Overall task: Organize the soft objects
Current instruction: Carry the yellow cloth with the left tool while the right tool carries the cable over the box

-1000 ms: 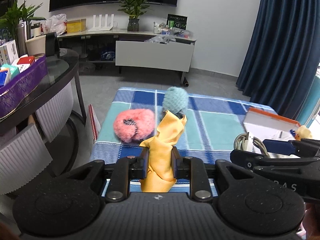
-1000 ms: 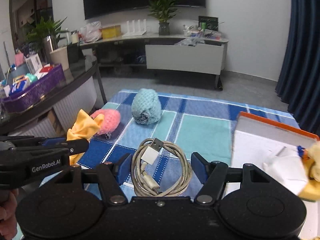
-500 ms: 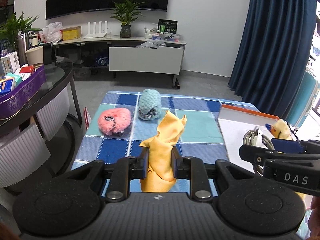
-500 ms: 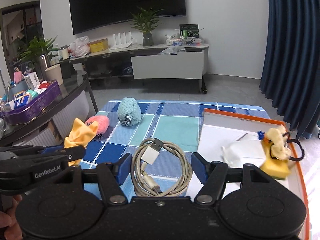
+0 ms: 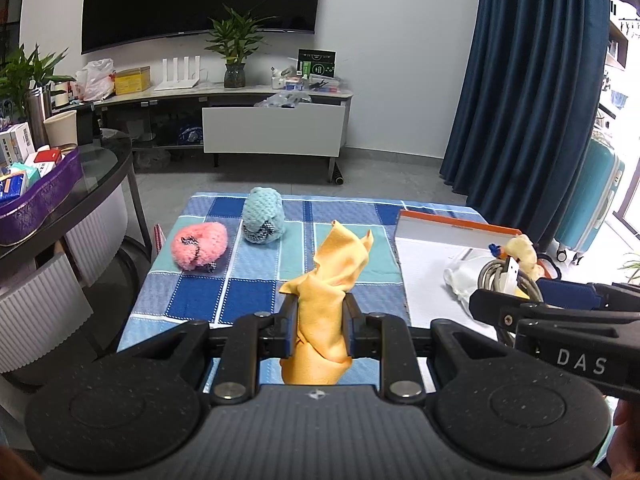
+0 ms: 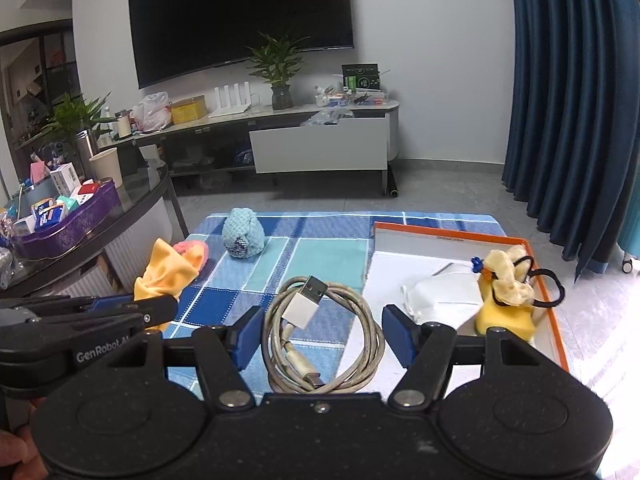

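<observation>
My left gripper (image 5: 320,320) is shut on a yellow cloth (image 5: 332,280), held above the checkered blue tablecloth (image 5: 248,296); the cloth also shows in the right wrist view (image 6: 164,272). My right gripper (image 6: 324,332) holds a coiled grey USB cable (image 6: 324,332) between its blue pads, the jaws wide around the coil. A pink fluffy ball (image 5: 199,245) and a teal knitted ball (image 5: 262,220) lie on the cloth at the far left. An orange-rimmed white tray (image 6: 548,312) at the right holds a white mask (image 6: 440,296), a yellow sponge (image 6: 504,316) and a cream scrunchie (image 6: 508,272).
A glass table (image 5: 104,176) with a purple basket (image 5: 40,200) of boxes stands left. Ribbed grey chairs (image 5: 36,312) sit by it. A TV cabinet (image 5: 272,132) lines the far wall. Blue curtains (image 5: 532,100) hang right, with a teal suitcase (image 5: 592,200) beyond.
Both grippers have pulled back and risen with their loads, so the table looks farther away. The view shifted right and the tray with its contents came into sight.
</observation>
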### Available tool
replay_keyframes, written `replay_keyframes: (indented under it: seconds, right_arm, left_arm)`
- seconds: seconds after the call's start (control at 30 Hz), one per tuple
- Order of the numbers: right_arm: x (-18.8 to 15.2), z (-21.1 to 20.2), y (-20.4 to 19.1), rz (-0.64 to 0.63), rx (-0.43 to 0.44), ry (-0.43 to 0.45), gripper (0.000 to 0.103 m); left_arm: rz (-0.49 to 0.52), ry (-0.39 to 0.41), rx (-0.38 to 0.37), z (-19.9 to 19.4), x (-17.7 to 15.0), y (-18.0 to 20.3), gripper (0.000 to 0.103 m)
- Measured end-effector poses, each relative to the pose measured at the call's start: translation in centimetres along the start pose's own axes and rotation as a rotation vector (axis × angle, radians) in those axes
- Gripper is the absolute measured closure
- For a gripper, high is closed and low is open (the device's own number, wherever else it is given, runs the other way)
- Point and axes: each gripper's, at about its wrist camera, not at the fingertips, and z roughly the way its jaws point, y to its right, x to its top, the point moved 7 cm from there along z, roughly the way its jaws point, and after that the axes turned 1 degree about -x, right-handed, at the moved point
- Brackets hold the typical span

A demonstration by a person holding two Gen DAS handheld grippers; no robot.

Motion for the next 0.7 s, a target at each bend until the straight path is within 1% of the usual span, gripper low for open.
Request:
replay_keyframes:
  seconds: [0.4,0.7]
  right_arm:
    - [-0.3,-1.7,1.8,0.016,-0.017,0.015,0.025]
    - [-0.6,-2.4,3.1,0.039,-0.032,0.018,0.025]
  left_arm:
    - [0.008,0.006,0.0,-0.7,-0.3,1.4,0.079]
    - [0.021,0.004,-0.026,-0.9,-0.4,2.9,0.079]
